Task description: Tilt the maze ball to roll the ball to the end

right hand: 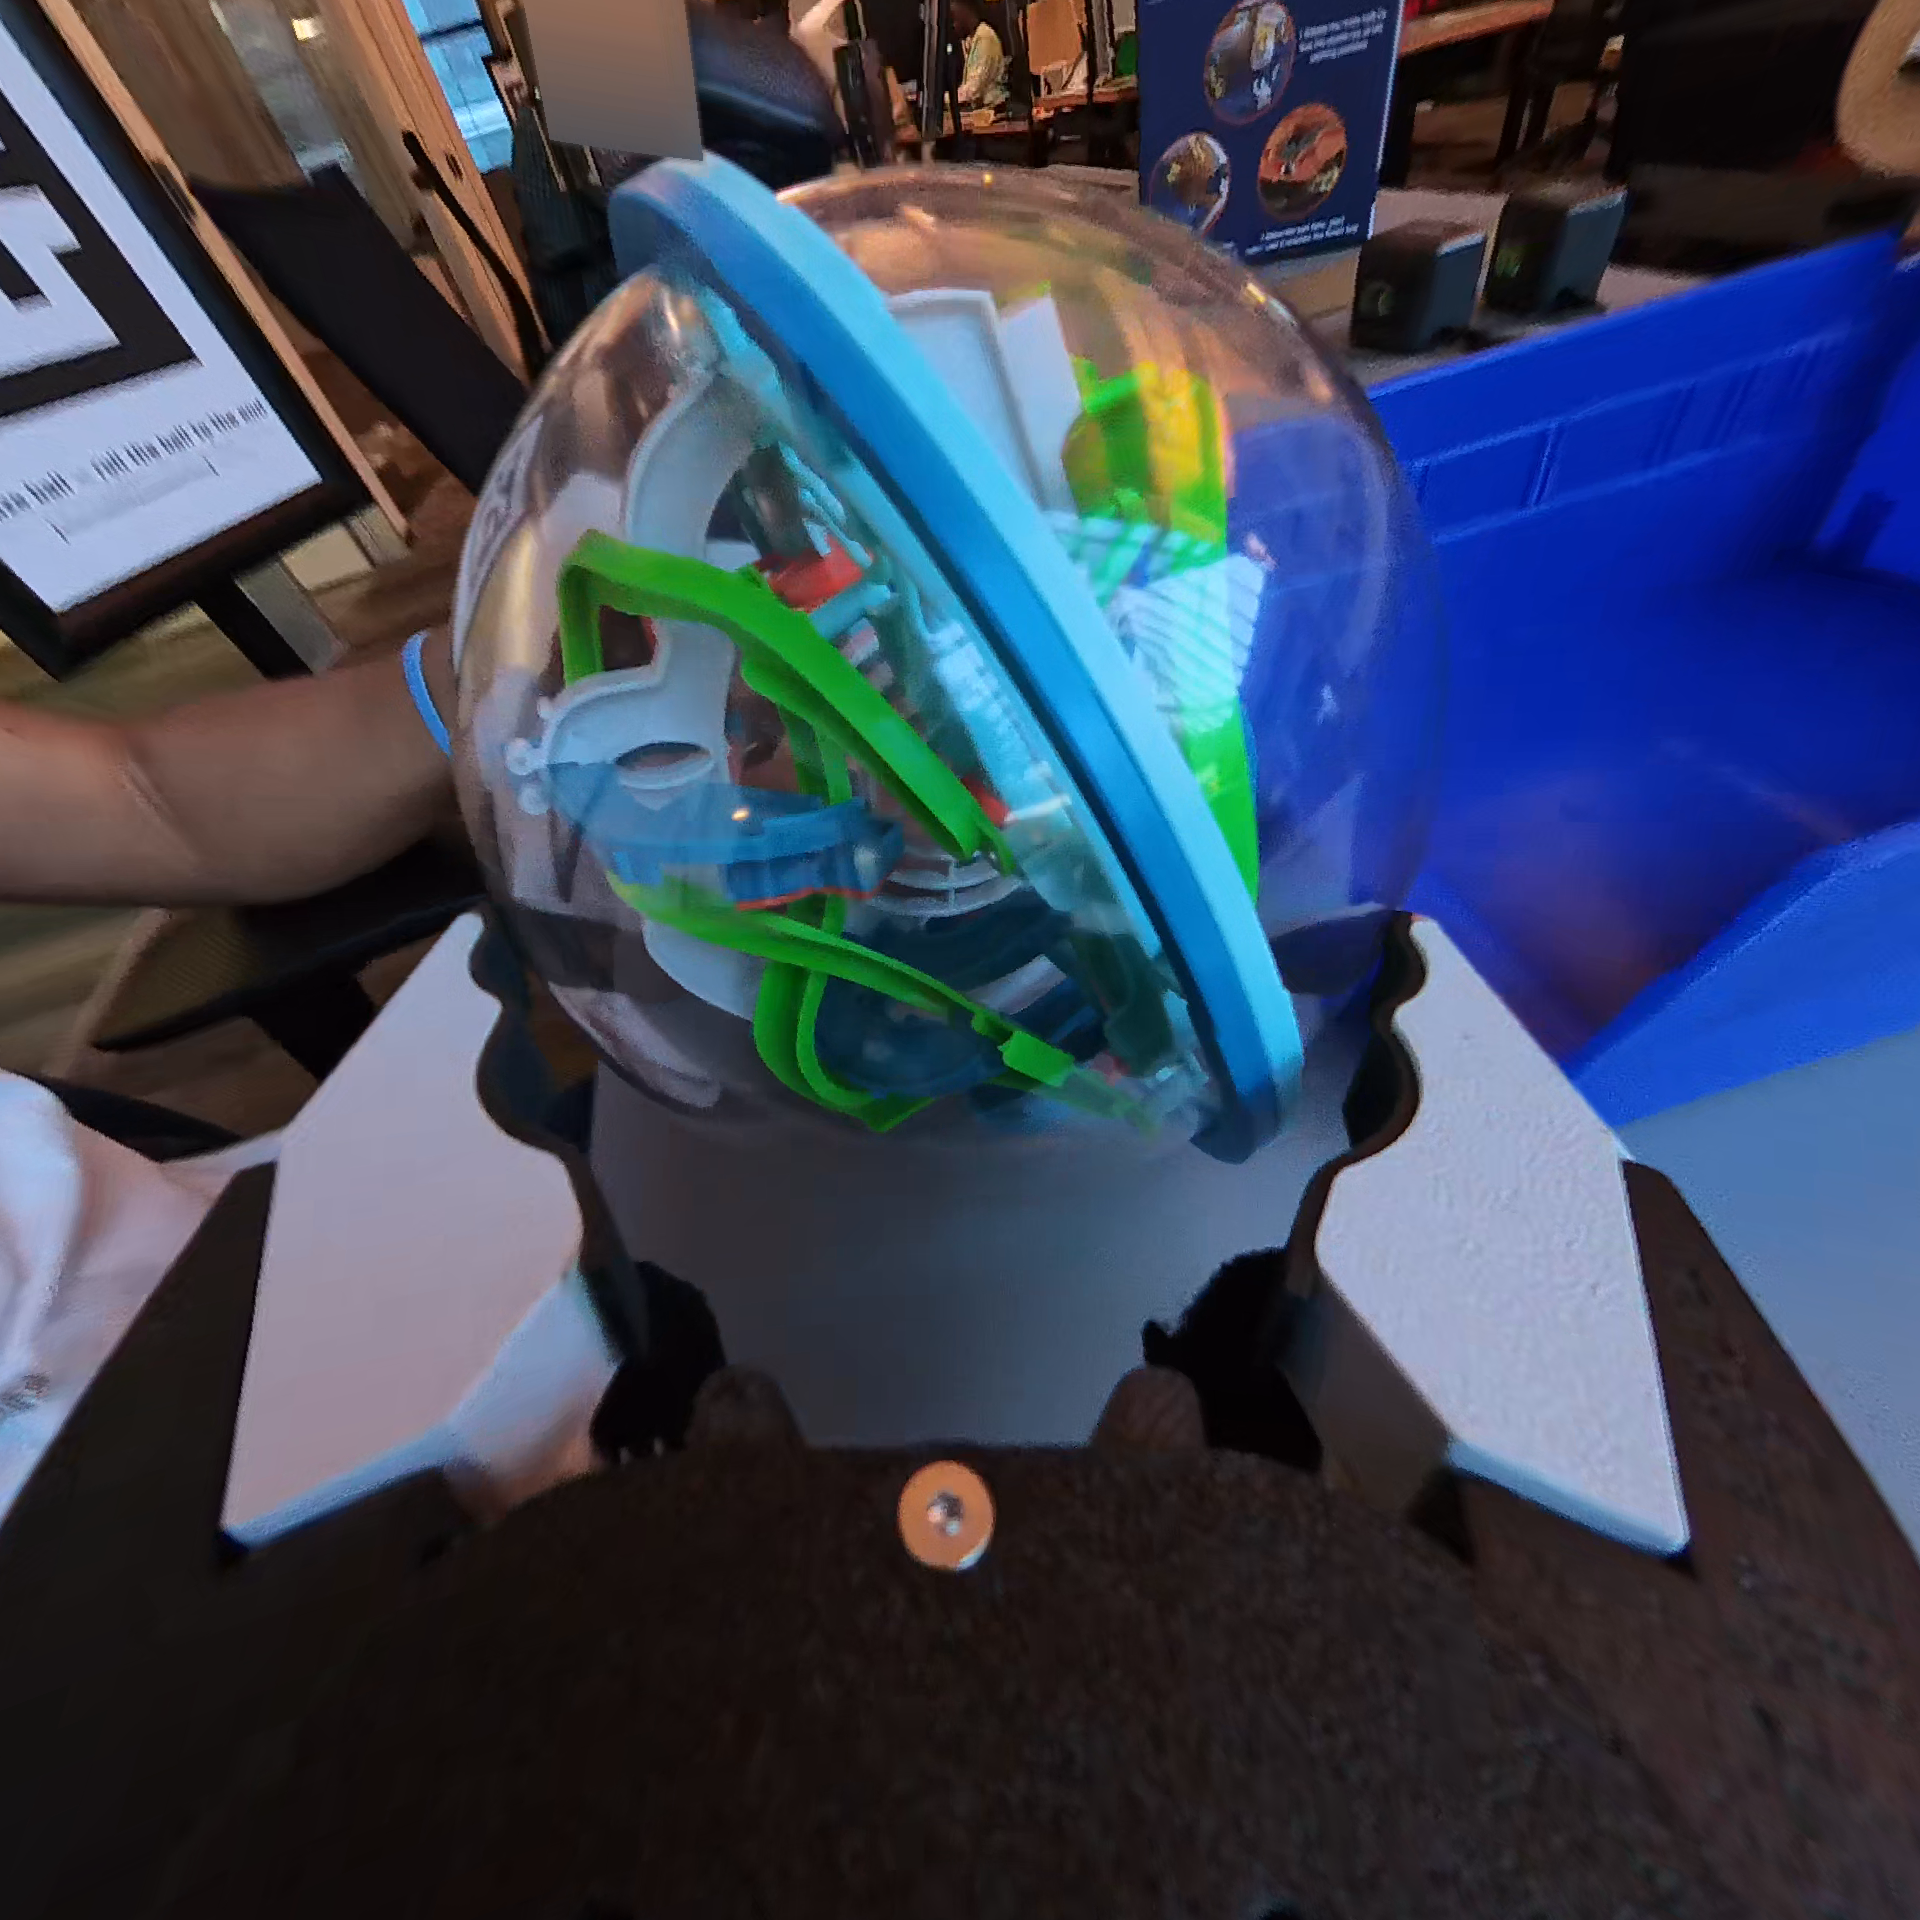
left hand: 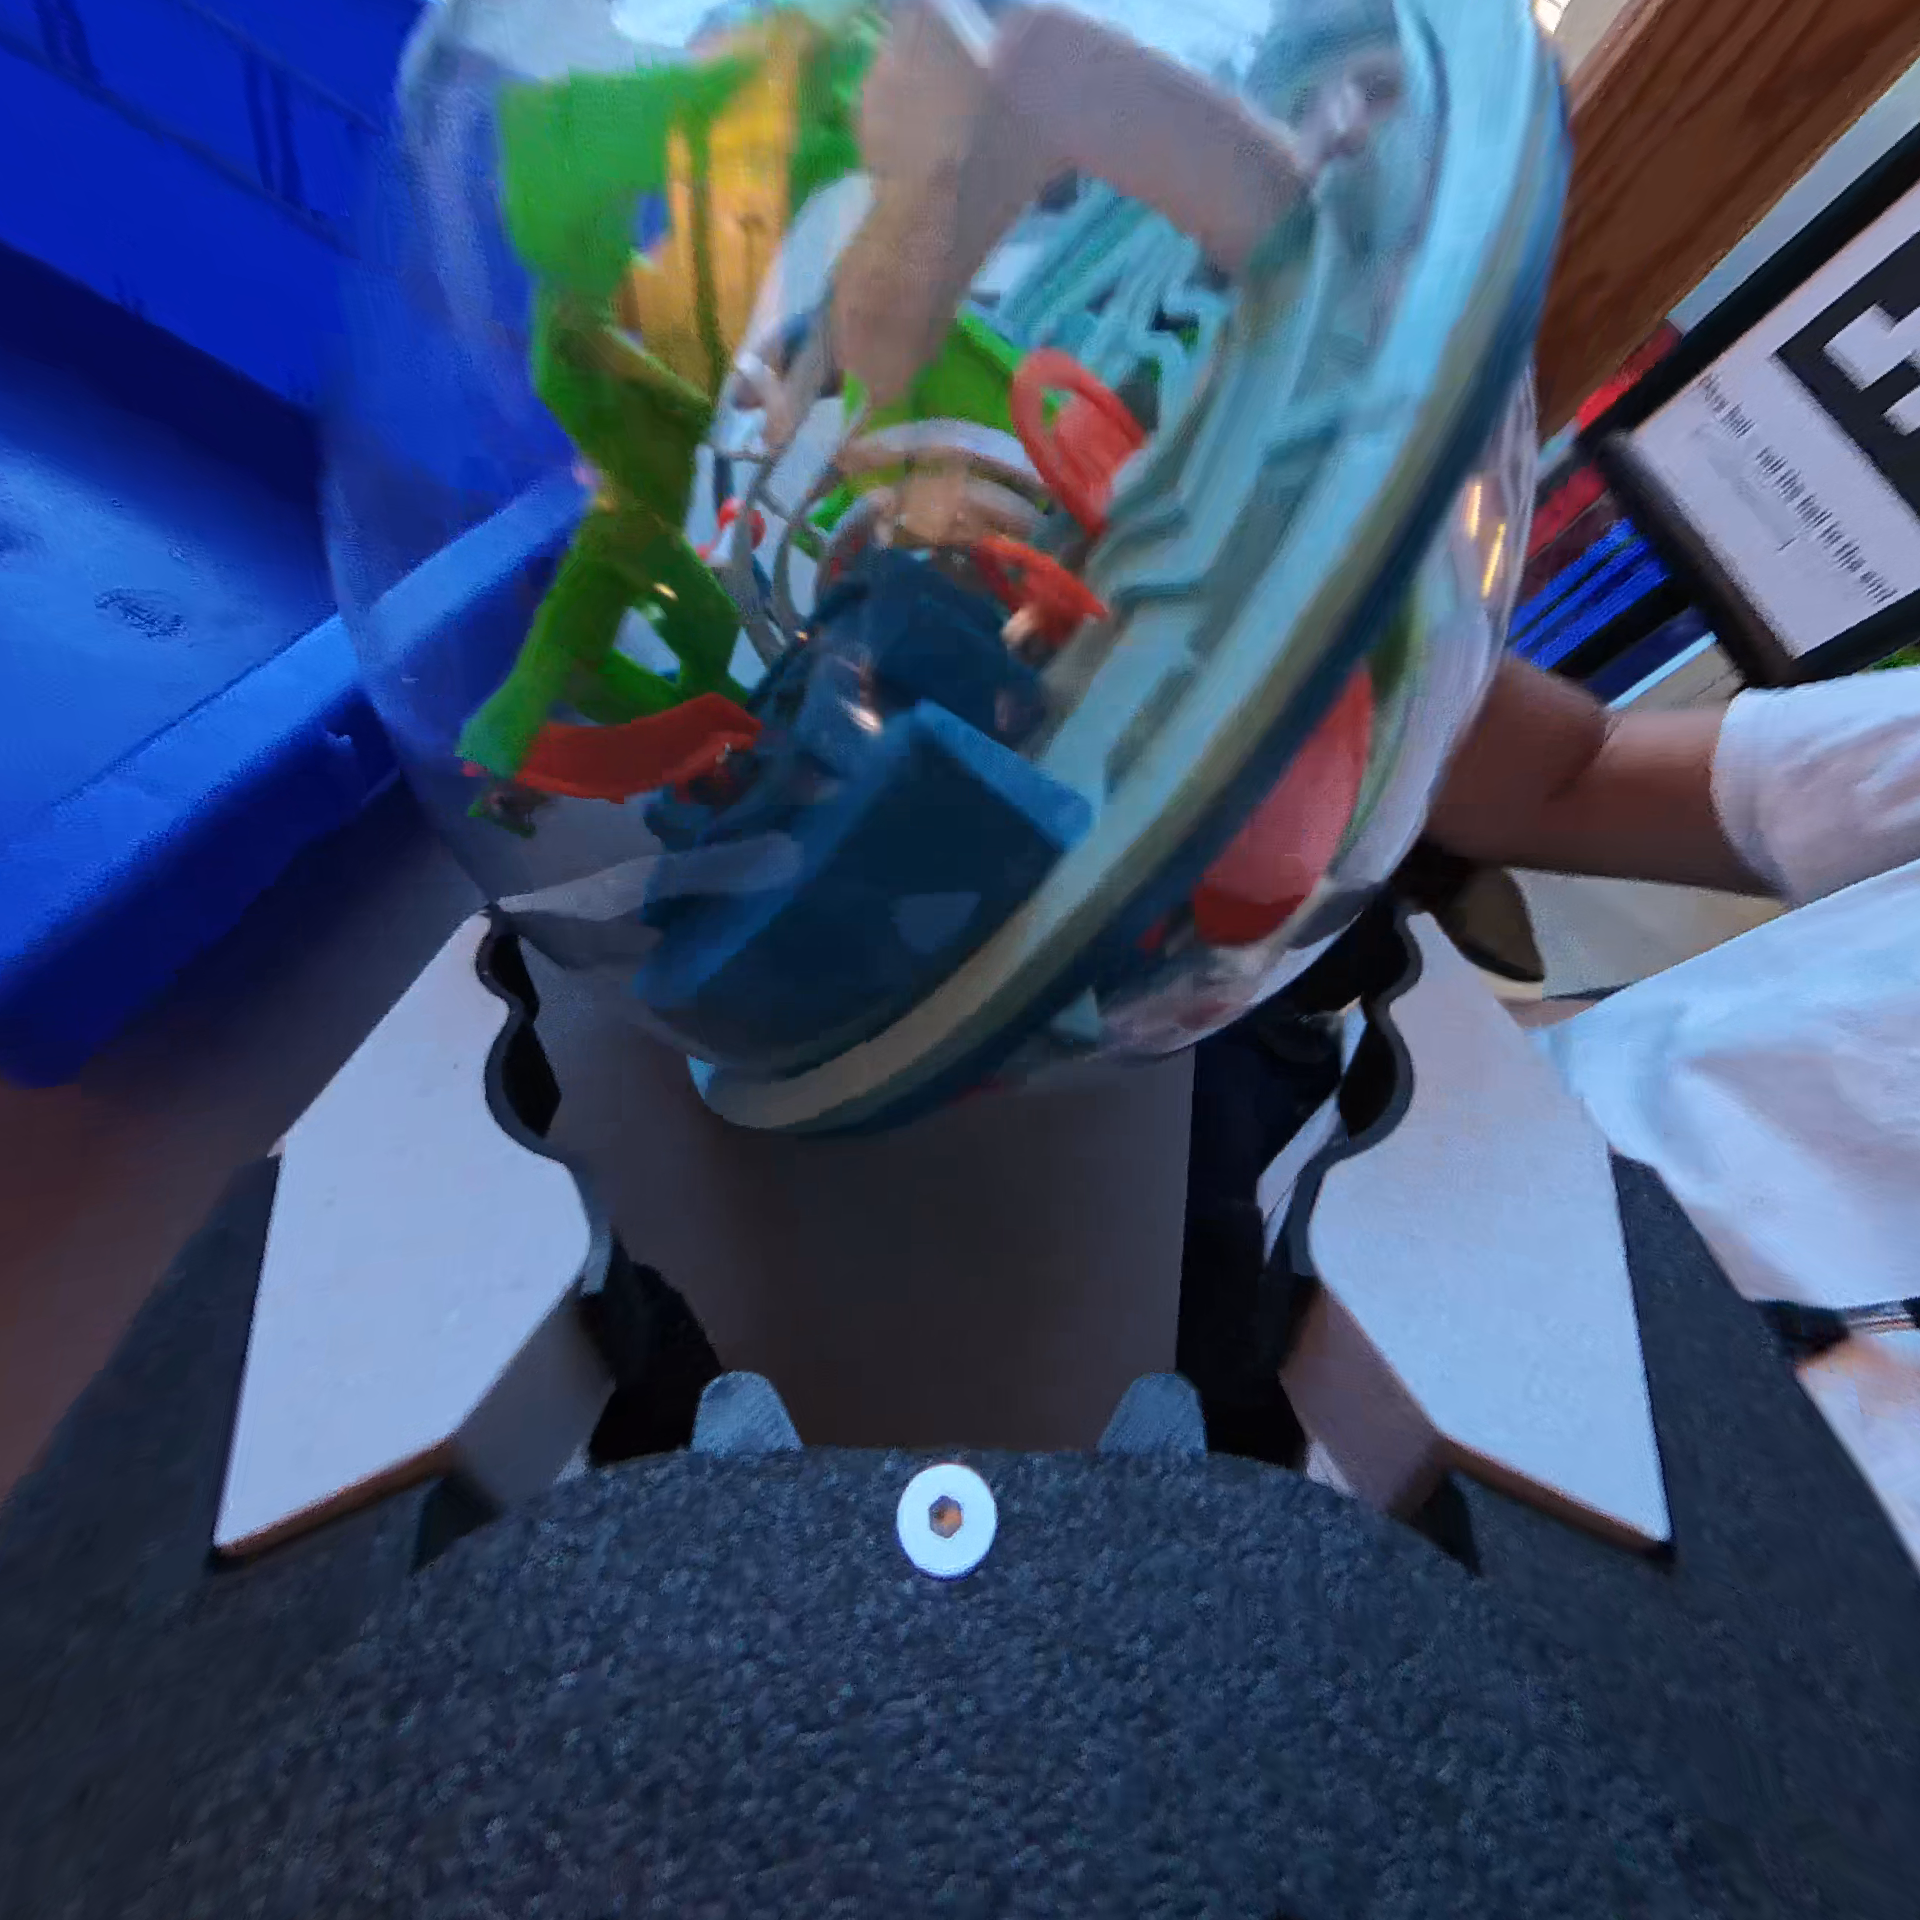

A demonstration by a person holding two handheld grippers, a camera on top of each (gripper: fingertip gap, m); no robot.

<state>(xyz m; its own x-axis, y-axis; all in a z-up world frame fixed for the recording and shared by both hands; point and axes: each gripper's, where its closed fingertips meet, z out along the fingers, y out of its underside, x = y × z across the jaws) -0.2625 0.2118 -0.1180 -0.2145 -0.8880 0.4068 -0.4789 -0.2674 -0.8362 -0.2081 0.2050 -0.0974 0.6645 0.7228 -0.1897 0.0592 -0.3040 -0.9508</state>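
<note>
The left gripper (left hand: pixel 940 1023) reached forward with its two pale fingers spread wide, the maze ball (left hand: pixel 935 499) sitting between the tips, pressed against the wavy dark pads; whether both pads truly touched the sphere could not be told for certain. The right gripper (right hand: pixel 940 1023) was posed the same way from the opposite side, fingers wide apart and the maze ball (right hand: pixel 935 665) lodged between their tips, so the two tools cradled it between them above a grey surface (right hand: pixel 935 1299). A person's forearm (left hand: pixel 1579 779) in a white sleeve showed at the right of the left wrist view, and a forearm (right hand: pixel 208 790) lay at the left of the right wrist view. The sphere was clear plastic, tilted so that its light blue equator ring (right hand: pixel 997 582) ran diagonally. Inside were green tracks (right hand: pixel 831 675), white ramps, blue pieces and red parts (left hand: pixel 1081 426). The small rolling ball could not be picked out. A blue bin (right hand: pixel 1662 644) stood just beside the sphere, and a framed sign (right hand: pixel 135 416) stood on the other side.
</note>
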